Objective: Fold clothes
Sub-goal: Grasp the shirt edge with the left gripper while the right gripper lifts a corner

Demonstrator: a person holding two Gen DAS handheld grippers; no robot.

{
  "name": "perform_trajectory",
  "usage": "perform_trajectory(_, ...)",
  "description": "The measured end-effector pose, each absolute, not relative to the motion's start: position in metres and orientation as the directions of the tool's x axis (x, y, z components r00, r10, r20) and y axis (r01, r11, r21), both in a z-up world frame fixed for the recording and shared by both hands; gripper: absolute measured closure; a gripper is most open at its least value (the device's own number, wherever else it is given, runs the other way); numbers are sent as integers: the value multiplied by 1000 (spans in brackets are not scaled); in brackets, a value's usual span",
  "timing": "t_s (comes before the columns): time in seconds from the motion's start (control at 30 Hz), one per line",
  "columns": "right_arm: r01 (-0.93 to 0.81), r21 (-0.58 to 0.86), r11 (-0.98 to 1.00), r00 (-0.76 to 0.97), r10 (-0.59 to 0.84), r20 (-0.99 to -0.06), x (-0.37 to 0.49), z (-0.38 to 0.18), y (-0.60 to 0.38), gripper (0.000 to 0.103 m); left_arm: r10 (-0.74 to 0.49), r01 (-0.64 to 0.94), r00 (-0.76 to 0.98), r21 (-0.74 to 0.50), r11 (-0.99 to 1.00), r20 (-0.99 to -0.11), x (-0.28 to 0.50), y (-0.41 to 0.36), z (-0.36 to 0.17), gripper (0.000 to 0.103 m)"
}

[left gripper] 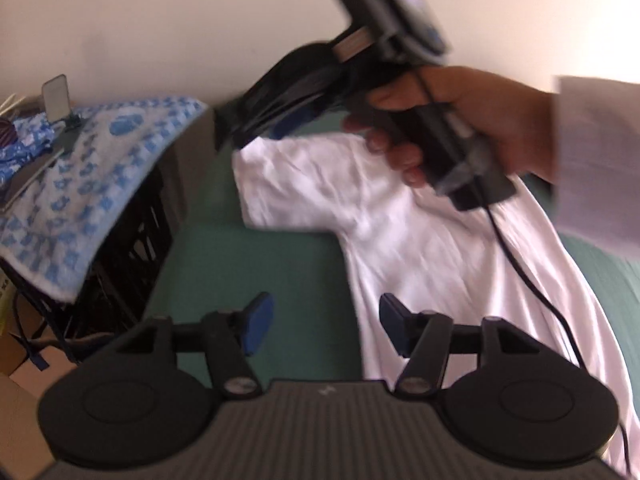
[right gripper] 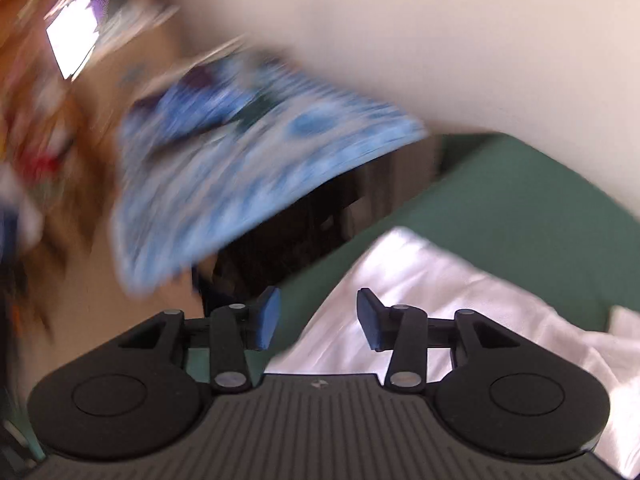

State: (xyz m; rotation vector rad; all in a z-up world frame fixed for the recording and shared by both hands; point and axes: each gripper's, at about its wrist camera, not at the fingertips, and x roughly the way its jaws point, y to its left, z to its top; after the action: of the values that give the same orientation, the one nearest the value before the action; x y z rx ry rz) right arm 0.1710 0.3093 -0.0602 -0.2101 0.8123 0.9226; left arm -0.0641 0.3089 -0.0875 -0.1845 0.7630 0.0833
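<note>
A white T-shirt lies spread on a green surface, one sleeve pointing left. My left gripper is open and empty above the shirt's left edge. My right gripper, held in a hand, hovers over the shirt's sleeve; its fingers are blurred there. In the right wrist view my right gripper is open and empty above the white shirt and the green surface. That view is motion-blurred.
A black crate stands at the left of the green surface, covered by a blue and white patterned cloth with a phone on a stand. A cable hangs from the right gripper across the shirt. A pale wall lies behind.
</note>
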Motion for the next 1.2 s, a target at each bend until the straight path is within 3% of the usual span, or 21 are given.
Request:
perform_trajectory(0.1, -775, 118, 621, 344, 570, -746, 201, -62, 331, 46, 21, -229, 705, -200, 953, -709, -18, 332, -102, 44)
perform_trajectory(0.23, -780, 37, 624, 358, 495, -792, 207, -82, 354, 47, 15, -305, 679, -263, 915, -734, 19, 347, -120, 49)
perform_trajectory(0.33, -784, -18, 621, 371, 444, -815, 209, -98, 370, 62, 13, -324, 682, -286, 902, -731, 33, 353, -126, 56)
perform_trajectory(0.4, -780, -42, 625, 387, 428, -817, 212, -103, 373, 85, 13, -326, 693, -298, 897, -721, 39, 354, -129, 61)
perform_trajectory(0.43, -777, -50, 628, 395, 424, -815, 213, -104, 373, 88, 13, -327, 698, -302, 895, -716, 41, 354, -130, 64)
perform_trajectory(0.47, -775, -53, 630, 397, 420, -816, 215, -104, 374, 97, 11, -326, 702, -307, 894, -712, 44, 355, -131, 74)
perform_trajectory(0.53, -781, -29, 623, 386, 447, -807, 218, -96, 368, 100, -5, -316, 703, -319, 893, -711, 46, 353, -131, 103)
perform_trajectory(0.73, -767, 172, 618, 323, 604, -729, 237, -52, 322, 100, 6, -266, 757, -300, 916, -653, 45, 328, -105, 103)
perform_trajectory(0.97, -675, 353, 648, 372, 712, -595, 256, -12, 206, 100, -73, -44, 847, -207, 977, -526, 44, 229, -46, 103)
perform_trajectory(1.2, -552, 464, 693, 457, 717, -527, 272, -17, 76, 100, -154, 85, 819, -147, 985, -554, 67, 127, -53, 103)
